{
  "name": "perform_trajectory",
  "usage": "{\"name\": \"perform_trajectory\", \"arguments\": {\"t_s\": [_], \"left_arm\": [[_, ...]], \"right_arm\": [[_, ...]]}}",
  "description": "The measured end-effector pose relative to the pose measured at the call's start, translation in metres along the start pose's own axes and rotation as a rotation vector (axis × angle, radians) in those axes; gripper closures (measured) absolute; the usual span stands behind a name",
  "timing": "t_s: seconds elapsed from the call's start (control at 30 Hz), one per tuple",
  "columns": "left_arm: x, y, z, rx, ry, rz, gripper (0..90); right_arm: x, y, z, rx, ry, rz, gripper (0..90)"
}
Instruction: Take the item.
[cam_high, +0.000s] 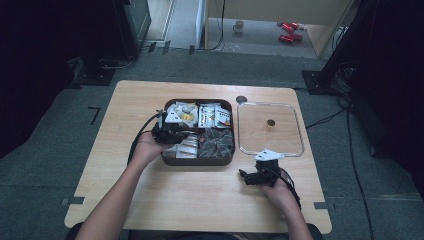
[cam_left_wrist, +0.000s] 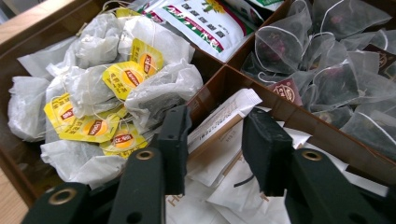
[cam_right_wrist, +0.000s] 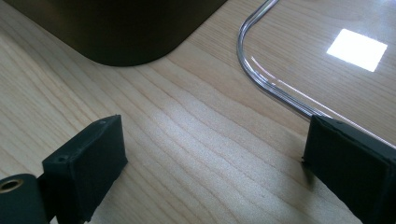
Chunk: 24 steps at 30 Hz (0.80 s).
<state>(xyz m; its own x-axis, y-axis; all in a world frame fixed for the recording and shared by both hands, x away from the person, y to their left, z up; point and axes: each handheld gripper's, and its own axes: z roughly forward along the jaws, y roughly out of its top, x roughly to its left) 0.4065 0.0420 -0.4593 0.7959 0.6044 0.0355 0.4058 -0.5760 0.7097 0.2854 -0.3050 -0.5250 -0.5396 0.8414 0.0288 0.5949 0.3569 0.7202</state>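
At the centre of the high view, on the pale wooden surface (cam_high: 200, 200), I see a dark brown divided box (cam_high: 198, 132) packed with tea. My left claw (cam_high: 170, 134) hangs over its left side, at the near-left compartment. From the left gripper view, my left claw (cam_left_wrist: 215, 140) has its jaws spread, with a small gap between them and nothing pinched; below the tips lie white paper sachets (cam_left_wrist: 224, 135). Toward the upper left of that frame, one compartment holds crumpled white tea bags with yellow tags (cam_left_wrist: 116, 88). Along the top sit flat printed packets (cam_left_wrist: 205, 23), and the upper right compartment holds mesh pyramid bags (cam_left_wrist: 327, 60).

To the right of the box in the high view, a clear lid (cam_high: 270, 129) lies flat on the surface. My right claw (cam_high: 260, 172) sits just near its lower left corner, apart from the box. Through the right gripper view, my right claw (cam_right_wrist: 215, 163) has its jaws wide apart with bare wood between them; the lid's curved corner (cam_right_wrist: 261, 79) runs toward the right jaw, and the box's rounded corner (cam_right_wrist: 126, 32) fills the upper left.
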Motion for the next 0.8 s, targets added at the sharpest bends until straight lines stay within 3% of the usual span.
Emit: {"name": "perform_trajectory", "arguments": {"t_s": [0.23,0.5,0.8], "left_arm": [[0.0024,-0.0002,0.0035,0.017,0.006,-0.005,71.3],[-0.0007,-0.0002,0.0044,0.026,0.036,0.036,85.1],[0.0032,0.0010,-0.0053,-0.001,0.026,0.005,86.7]], "right_arm": [[0.0000,0.0000,0.0000,0.000,0.000,0.000,5.5],[0.0000,0.0000,0.0000,0.000,0.000,0.000,5.5],[0.0000,0.0000,0.0000,0.000,0.000,-0.001,5.5]]}}
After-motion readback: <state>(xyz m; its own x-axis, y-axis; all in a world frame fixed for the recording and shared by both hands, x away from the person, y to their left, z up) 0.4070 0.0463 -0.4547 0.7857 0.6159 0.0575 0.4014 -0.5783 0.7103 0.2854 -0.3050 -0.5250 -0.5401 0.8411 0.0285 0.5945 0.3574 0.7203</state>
